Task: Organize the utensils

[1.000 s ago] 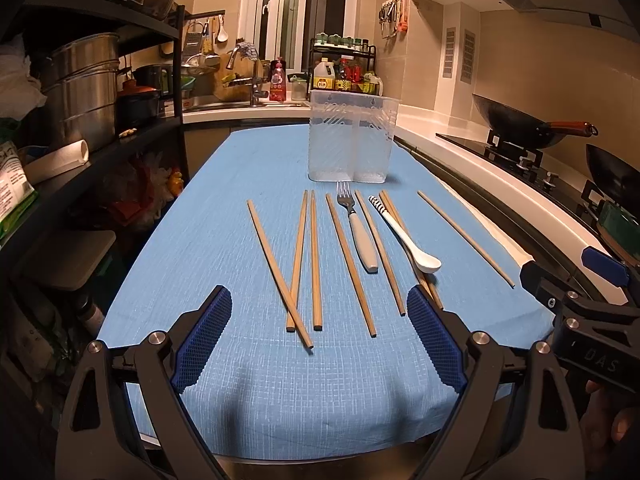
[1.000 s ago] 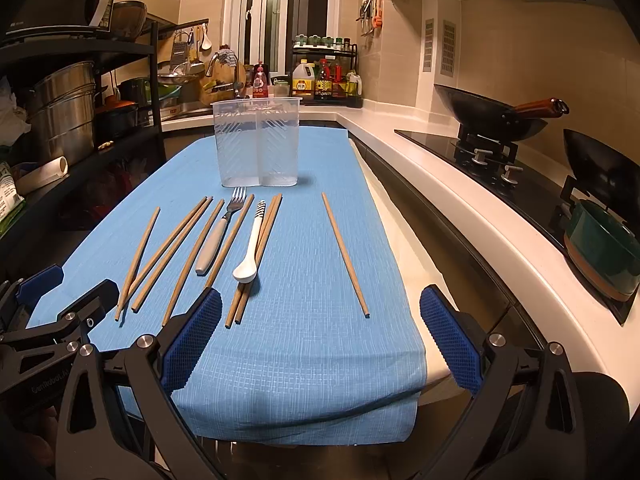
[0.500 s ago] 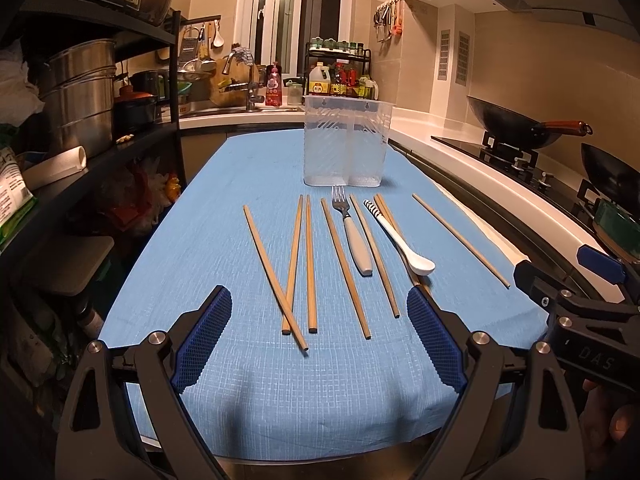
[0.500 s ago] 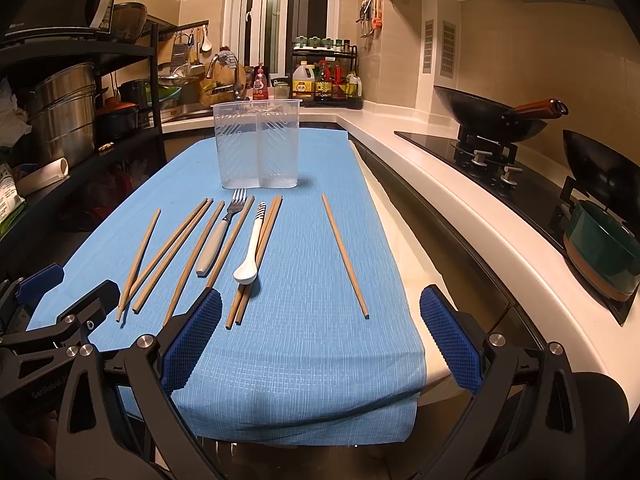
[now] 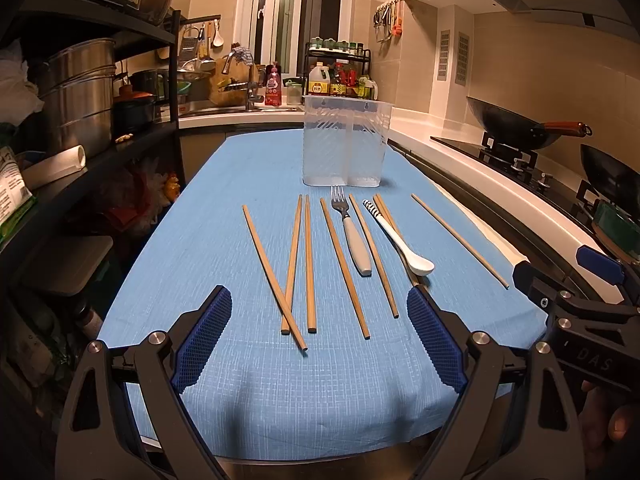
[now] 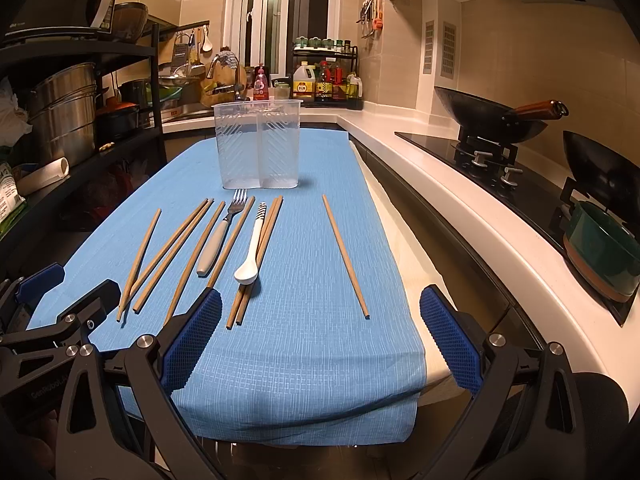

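With both my left hand-held gripper point(image 5: 319, 342) and right hand-held gripper point(image 6: 320, 342) spread and empty, nothing is sorted yet: wooden chopsticks point(image 5: 309, 262), grey-handled fork point(image 5: 352, 236) and white ceramic spoon point(image 5: 400, 236) lie at 12 o'clock before the empty clear plastic two-compartment holder point(image 5: 346, 142), so next I must pinch one.

Cloth point(image 5: 224, 208) on counter: light blue, fine woven grid. Chopsticks point(image 5: 307, 264): tan wood, plain. Fork point(image 5: 352, 232): silver tines, pale grey handle. Spoon point(image 5: 404, 246): white bowl, black-and-white striped handle end. Utensil holder point(image 5: 345, 144): clear plastic, moulded chevron ridges. Fingers point(image 5: 204, 340): blue pads, small diamond texture, on black frames. Wok point(image 6: 484, 116): black, reddish-brown handle. Pot point(image 6: 600, 248): dark green. Counter point(image 6: 460, 204): white.
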The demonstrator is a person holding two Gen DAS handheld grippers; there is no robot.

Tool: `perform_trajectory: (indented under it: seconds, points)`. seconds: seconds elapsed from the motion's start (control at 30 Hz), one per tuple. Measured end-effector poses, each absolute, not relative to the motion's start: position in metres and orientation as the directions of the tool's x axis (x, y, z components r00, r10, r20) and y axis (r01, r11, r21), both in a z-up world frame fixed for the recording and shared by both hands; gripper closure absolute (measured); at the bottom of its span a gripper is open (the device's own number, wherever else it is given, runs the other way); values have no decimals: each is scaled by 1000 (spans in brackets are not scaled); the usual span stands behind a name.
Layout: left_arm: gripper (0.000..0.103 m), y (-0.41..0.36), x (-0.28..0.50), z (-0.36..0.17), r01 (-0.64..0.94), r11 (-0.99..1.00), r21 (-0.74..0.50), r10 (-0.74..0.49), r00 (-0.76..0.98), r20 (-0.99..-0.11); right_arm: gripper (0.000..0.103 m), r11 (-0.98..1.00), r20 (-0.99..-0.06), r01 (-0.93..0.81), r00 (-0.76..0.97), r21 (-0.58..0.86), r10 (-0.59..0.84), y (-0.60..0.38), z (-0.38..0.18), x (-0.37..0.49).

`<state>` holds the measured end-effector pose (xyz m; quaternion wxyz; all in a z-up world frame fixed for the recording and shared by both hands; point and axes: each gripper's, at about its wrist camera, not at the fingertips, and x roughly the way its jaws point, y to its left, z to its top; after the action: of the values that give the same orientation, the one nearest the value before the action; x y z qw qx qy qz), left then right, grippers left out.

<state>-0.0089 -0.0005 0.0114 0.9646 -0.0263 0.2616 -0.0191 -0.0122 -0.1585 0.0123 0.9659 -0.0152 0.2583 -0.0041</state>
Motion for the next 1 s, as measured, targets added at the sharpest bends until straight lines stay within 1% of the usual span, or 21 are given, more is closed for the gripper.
perform_trajectory:
  seconds: [0.87,0.9,0.97,1.0]
  points:
    - [16,-1,-9,11,24,998,-62,-52,862,-504,6,999,-498,-1,867,-33,-15,-158,12,-13]
    - [17,-1,-9,11,24,998,-62,-53,862,-505,6,999,-498,0,867,-32,-16,-158,12,-13]
    - [21,-2,-9,10,26,998,-64,-55,860,-507,6,1000,-498,0,867,-30,-15,-158,12,-12]
    - [25,-2,-8,9,26,998,-65,-56,858,-510,6,1000,-500,1,866,-26,-14,-158,12,-12]
